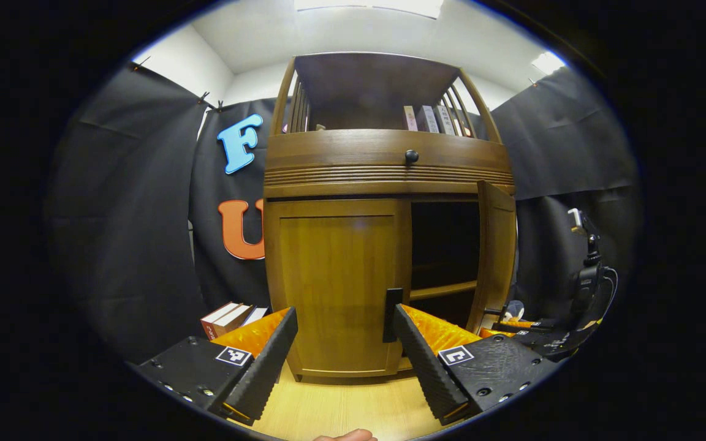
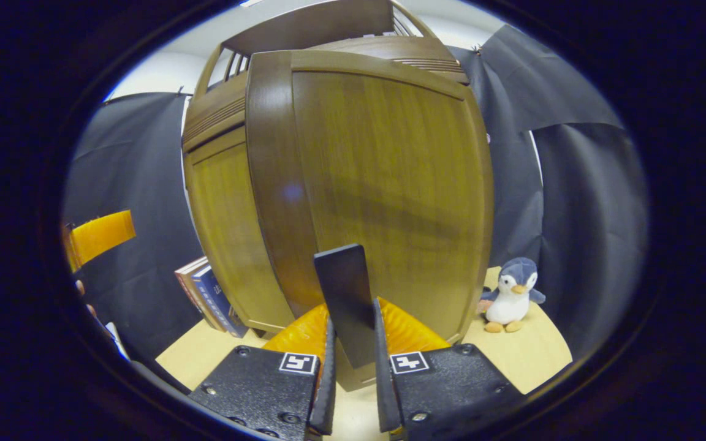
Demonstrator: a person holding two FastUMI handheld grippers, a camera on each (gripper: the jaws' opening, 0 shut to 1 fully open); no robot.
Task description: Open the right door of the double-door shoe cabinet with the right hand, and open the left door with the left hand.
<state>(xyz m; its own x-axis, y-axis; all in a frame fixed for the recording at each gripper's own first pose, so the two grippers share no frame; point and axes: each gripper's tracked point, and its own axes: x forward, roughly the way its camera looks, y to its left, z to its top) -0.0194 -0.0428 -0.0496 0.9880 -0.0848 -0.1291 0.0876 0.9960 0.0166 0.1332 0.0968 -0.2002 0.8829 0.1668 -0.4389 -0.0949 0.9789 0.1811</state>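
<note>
In the left gripper view the double-door shoe cabinet (image 1: 383, 245) stands on a pale wooden tabletop (image 1: 341, 410) against the black cloth wall; its left door (image 1: 337, 288) is closed flat, with a dark vertical handle (image 1: 391, 315) at its inner edge, while the right door (image 1: 495, 254) is swung outward and exposes a dark interior crossed by a shelf (image 1: 443, 290); above the doors runs a drawer front with a round dark knob (image 1: 411, 156), and a few books (image 1: 429, 119) stand in the railed top compartment; the left gripper (image 1: 345, 340) hovers in front of the closed door with its jaws spread wide, the handle just beside its right finger and not pinched; a stack of books (image 1: 227, 318) leans by the cabinet's left foot, and a camera stand (image 1: 586, 269) rises at the far right; the other gripper (image 1: 537, 335) shows low beside the open door. In the right gripper view the right gripper (image 2: 352, 343) has its jaws pressed onto the right door's dark handle (image 2: 344, 294), pinching it from both sides, with the door panel (image 2: 383, 184) rising close ahead; the closed door (image 2: 224, 226) sits farther left; books (image 2: 206, 294) lean beside it, and a plush penguin (image 2: 512, 294) sits on the tabletop (image 2: 537, 349) to the right.
</note>
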